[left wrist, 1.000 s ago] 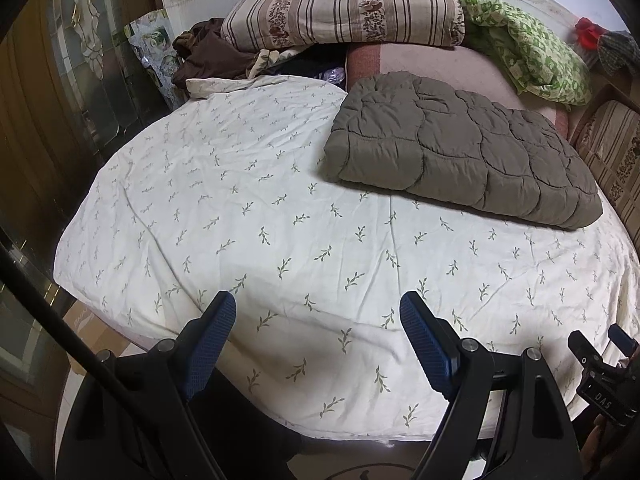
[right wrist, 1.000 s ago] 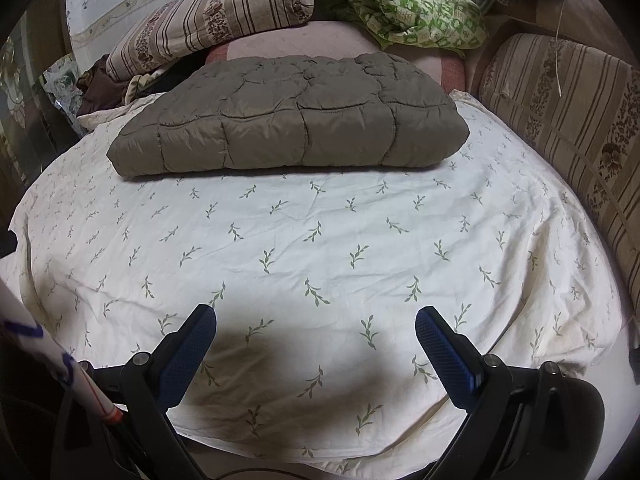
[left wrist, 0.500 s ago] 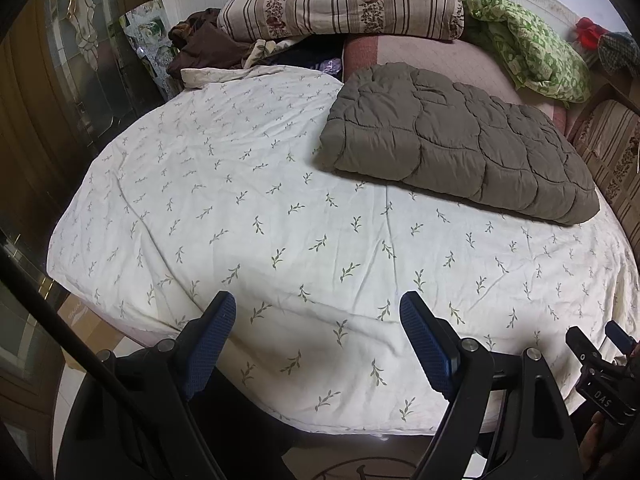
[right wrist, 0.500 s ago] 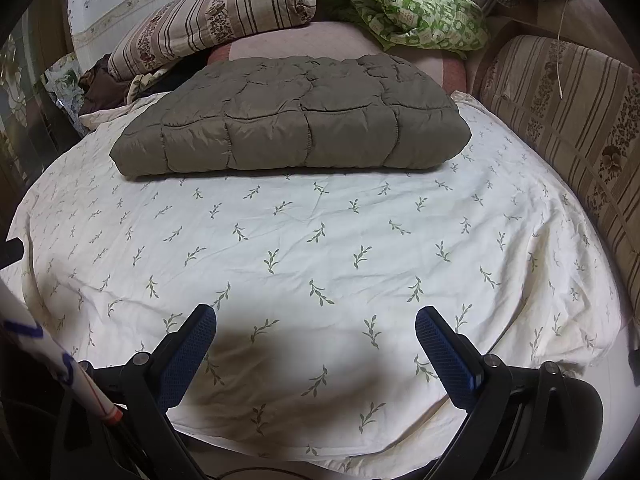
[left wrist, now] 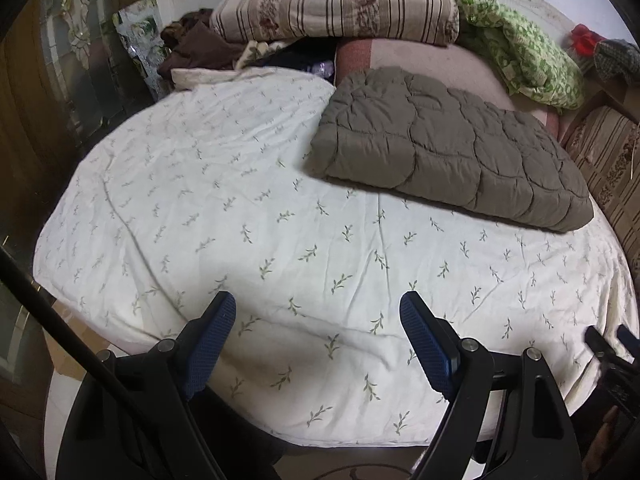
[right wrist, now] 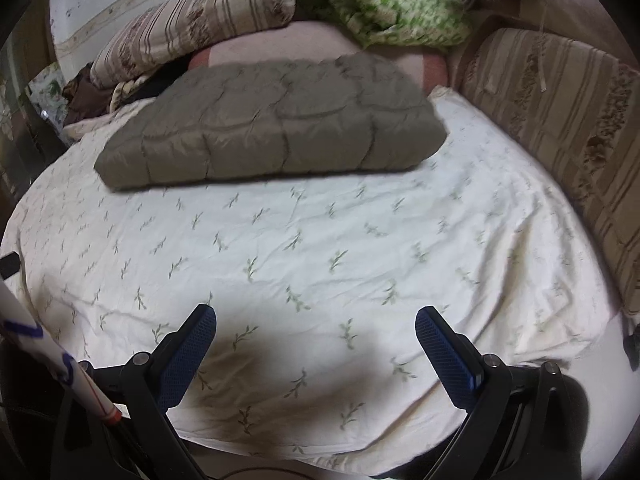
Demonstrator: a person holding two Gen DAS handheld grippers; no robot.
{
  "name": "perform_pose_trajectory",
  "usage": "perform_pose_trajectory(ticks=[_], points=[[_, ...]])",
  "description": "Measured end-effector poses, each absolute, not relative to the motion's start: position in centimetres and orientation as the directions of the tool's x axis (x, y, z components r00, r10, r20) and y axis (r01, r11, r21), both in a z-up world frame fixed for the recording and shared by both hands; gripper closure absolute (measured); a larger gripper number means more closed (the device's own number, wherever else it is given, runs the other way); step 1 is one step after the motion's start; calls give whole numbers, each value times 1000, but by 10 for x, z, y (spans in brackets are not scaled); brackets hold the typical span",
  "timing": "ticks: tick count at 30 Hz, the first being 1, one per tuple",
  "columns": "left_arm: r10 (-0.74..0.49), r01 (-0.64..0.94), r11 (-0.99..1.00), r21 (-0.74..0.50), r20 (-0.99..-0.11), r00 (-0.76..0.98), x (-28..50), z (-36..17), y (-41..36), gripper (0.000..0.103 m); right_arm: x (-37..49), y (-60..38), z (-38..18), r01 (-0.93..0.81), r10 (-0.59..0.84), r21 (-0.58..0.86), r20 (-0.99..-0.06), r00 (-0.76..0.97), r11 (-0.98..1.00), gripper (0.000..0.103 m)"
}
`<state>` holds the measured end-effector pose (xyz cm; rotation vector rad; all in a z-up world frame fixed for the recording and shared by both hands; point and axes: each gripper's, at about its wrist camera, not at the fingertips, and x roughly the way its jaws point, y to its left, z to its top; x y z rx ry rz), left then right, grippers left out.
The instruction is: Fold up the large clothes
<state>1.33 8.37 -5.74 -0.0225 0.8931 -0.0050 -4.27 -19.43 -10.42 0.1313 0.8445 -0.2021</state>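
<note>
Hovering over the near edge of a cream leaf-print sheet (left wrist: 280, 184), left gripper (left wrist: 318, 312) with blue pads spread wide, nothing between; right gripper (right wrist: 316, 326) likewise agape and empty above the same sheet, casting a dark shadow just ahead. Farther on, well beyond both sets of fingers, folded grey-brown quilted garment (right wrist: 276, 124) lying flat on the sheet. Behind it, striped pillow (left wrist: 336, 8) and crumpled green patterned cloth (left wrist: 528, 56)

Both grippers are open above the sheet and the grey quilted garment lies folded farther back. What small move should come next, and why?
Probably nothing more than drawing back: the grey quilted garment already lies as a compact folded bundle on the leaf-print sheet, and the left gripper and right gripper are open and hold nothing.
</note>
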Motion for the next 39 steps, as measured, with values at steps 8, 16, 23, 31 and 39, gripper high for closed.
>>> perform_pose_trajectory(ticks=[8,16,23,31,39], points=[[-86,42,996,-77,-778,623,49,-39,81,20,-36,-235,-66,280,-210,-16,-704,679,960,1],[-85,-36,990,-138,-769,633,148,-43,105,20,47,-315,-55,386,-228,81,-690,687,919,1],[-237,-27,949,-315,-765,599,248,-73,121,20,130,-397,-77,495,-187,252,-712,677,832,1],[-484,55,842,-536,-707,515,324,-111,119,20,216,-444,-122,444,7,390,-758,652,806,1],[-615,117,764,-634,-661,431,361,-142,102,9,270,-454,-157,308,265,552,-726,634,775,0]])
